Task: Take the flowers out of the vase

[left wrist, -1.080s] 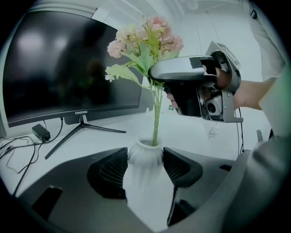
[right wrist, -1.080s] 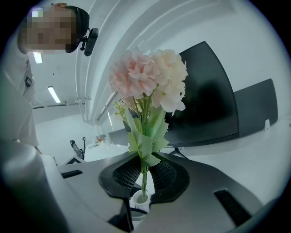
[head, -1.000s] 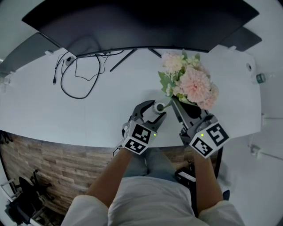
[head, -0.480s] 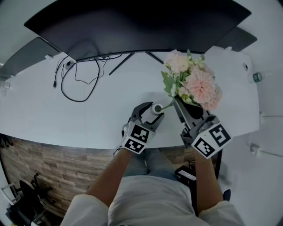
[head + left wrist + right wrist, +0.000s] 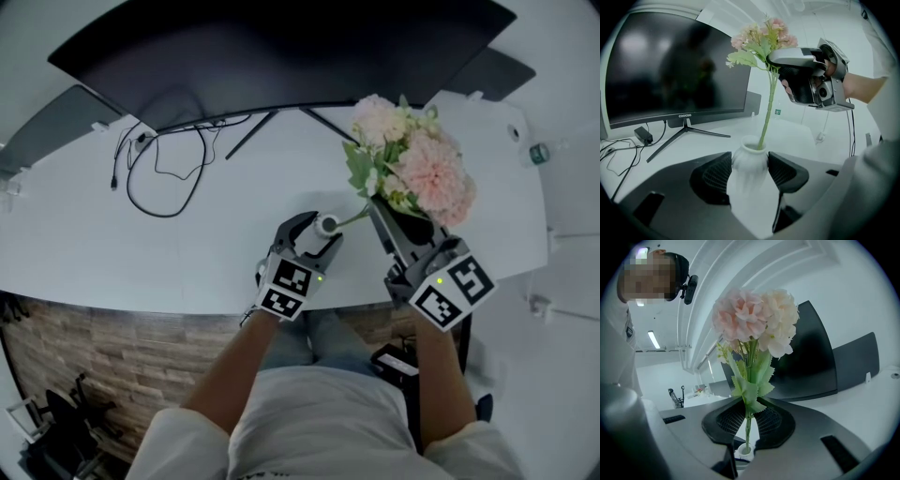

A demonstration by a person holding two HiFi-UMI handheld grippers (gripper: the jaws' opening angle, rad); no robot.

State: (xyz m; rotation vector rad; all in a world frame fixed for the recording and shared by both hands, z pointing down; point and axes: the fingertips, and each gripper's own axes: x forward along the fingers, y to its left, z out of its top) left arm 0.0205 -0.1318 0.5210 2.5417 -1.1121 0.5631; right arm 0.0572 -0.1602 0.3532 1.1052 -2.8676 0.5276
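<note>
Here, clamping the vase [image 5: 328, 225] in the left gripper's [image 5: 316, 232] jaws, mid-frame at the table's [image 5: 112, 244] near edge; pinching the flowers' [image 5: 417, 169] stem in the right gripper's [image 5: 749, 420] jaws, stem end inside the vase

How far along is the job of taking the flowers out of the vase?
Done: the left gripper is clamped on the white vase, and the right gripper is shut on the stem below the flowers. In hand: the pull itself, with the stem's lower end inside the vase mouth. Left: draw the stem fully clear.
</note>
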